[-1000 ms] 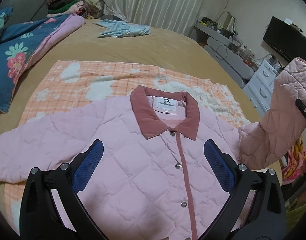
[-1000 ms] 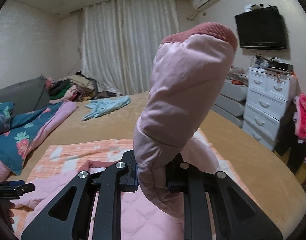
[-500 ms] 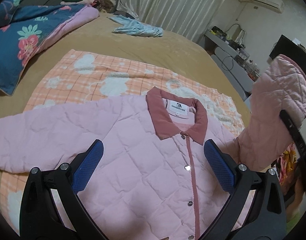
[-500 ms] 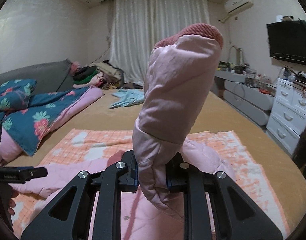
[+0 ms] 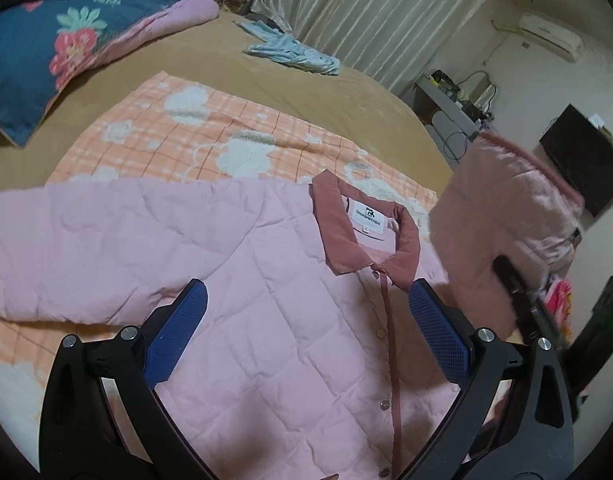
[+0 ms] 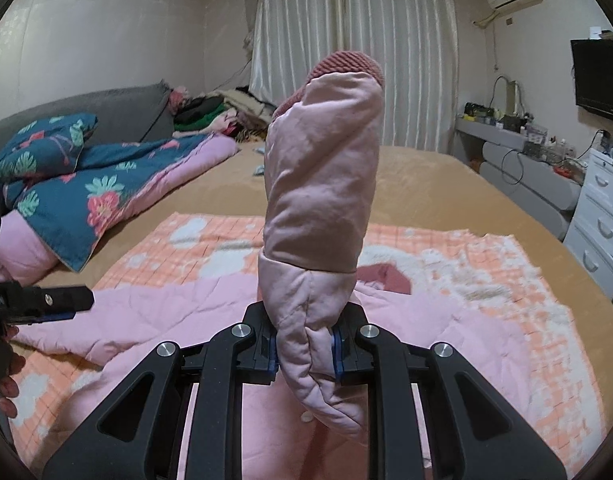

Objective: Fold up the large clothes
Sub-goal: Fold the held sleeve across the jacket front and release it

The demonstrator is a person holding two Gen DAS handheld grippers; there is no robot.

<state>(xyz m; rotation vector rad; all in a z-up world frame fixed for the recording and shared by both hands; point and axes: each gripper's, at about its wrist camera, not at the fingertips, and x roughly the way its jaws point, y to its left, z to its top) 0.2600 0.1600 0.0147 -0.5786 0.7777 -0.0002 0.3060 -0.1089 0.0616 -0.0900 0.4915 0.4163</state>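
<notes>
A tan bed (image 5: 346,92) fills both views, with an orange checked blanket (image 5: 194,136) spread on it and a pink quilted jacket (image 5: 234,280) lying flat, front up, on the blanket. Only the left wrist view shows the jacket's dusky collar (image 5: 334,236), label and snap buttons; the right wrist view blocks these behind the raised sleeve (image 6: 322,200), standing upright with its ribbed cuff on top. The right gripper (image 6: 304,346) is clenched on that sleeve near its lower end. The left gripper (image 5: 306,328) hangs released above the jacket's chest, jaws wide. The jacket's hem is cut off at the near edge.
</notes>
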